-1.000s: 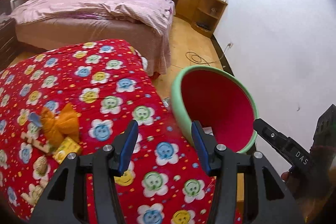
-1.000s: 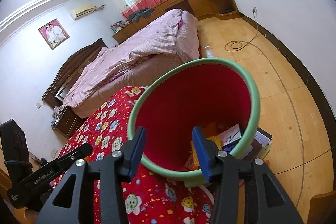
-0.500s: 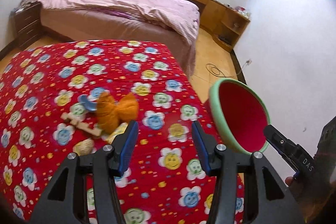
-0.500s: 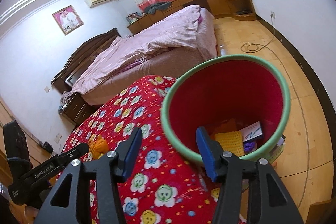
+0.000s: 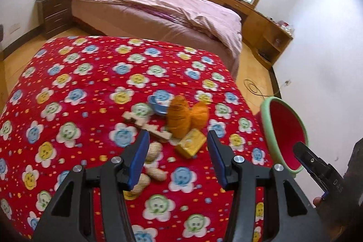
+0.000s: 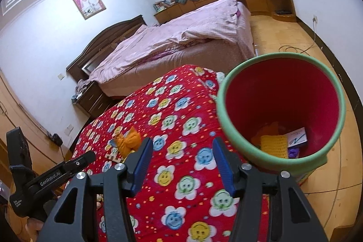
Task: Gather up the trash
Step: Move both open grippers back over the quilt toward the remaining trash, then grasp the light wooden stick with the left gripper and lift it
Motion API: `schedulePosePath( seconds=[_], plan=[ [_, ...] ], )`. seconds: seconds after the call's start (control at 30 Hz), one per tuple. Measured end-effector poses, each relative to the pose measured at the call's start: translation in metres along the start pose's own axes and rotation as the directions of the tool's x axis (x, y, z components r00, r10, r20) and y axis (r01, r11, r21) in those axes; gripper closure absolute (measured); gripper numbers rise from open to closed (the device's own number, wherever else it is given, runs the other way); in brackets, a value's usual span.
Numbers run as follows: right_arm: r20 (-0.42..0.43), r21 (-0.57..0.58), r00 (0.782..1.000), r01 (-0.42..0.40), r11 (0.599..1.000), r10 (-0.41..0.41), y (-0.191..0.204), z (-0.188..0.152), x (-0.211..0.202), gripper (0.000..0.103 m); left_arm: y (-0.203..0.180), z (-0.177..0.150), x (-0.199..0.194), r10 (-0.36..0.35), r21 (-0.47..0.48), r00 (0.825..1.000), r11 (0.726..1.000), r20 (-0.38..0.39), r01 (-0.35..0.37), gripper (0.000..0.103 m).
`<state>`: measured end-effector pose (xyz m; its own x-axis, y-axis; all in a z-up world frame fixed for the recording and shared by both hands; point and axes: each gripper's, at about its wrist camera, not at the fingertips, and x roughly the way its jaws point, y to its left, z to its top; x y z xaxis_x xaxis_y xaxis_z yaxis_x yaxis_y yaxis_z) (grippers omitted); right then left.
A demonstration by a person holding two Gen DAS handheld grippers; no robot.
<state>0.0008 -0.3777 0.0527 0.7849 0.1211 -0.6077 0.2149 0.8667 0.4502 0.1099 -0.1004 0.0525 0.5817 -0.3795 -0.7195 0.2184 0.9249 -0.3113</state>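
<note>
A small pile of trash lies on the red flowered cover [image 5: 90, 83]: an orange crumpled piece [image 5: 179, 119], a yellow sponge-like block [image 5: 190, 143], a wooden puzzle piece [image 5: 147, 125], a blue cap [image 5: 157, 103] and peanuts [image 5: 154, 151]. My left gripper [image 5: 177, 155] is open and empty, just short of the pile. My right gripper [image 6: 181, 162] is open and empty over the cover, left of the bin. The red bin with green rim [image 6: 281, 115] stands at the cover's right edge and holds trash; it also shows in the left wrist view [image 5: 283, 133].
A bed with a pink quilt [image 5: 158, 6] stands behind the red cover. A wooden desk and shelf unit [image 5: 261, 26] run along the far wall. A cable [image 5: 254, 87] lies on the wooden floor beside the white wall.
My left gripper has swung left from the bin to the trash pile, which is now centred before its fingers. My right gripper has drawn back left from over the bin.
</note>
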Motion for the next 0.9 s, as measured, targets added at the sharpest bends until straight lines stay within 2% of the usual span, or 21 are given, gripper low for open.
schedulePosePath(
  seconds=[0.5,0.7,0.9],
  plan=[
    [-0.074,-0.041,0.997,-0.024,0.999,0.021,0.028,-0.011,0.034,0.045,0.055,0.0,0.021,0.075,-0.12,0.997,0.99,-0.031,-0.079,0.051],
    [-0.102,-0.037,0.994,-0.03,0.999,0.026,0.025,-0.014,0.046,0.045,0.058,0.001,0.04,0.08,-0.138,0.995,0.987,-0.061,-0.088,0.051],
    [-0.114,-0.018,0.993,-0.03,0.999,0.028,0.018,-0.013,0.054,0.045,0.046,0.004,0.061,0.081,-0.111,0.993,0.99,-0.089,-0.091,0.051]
  ],
)
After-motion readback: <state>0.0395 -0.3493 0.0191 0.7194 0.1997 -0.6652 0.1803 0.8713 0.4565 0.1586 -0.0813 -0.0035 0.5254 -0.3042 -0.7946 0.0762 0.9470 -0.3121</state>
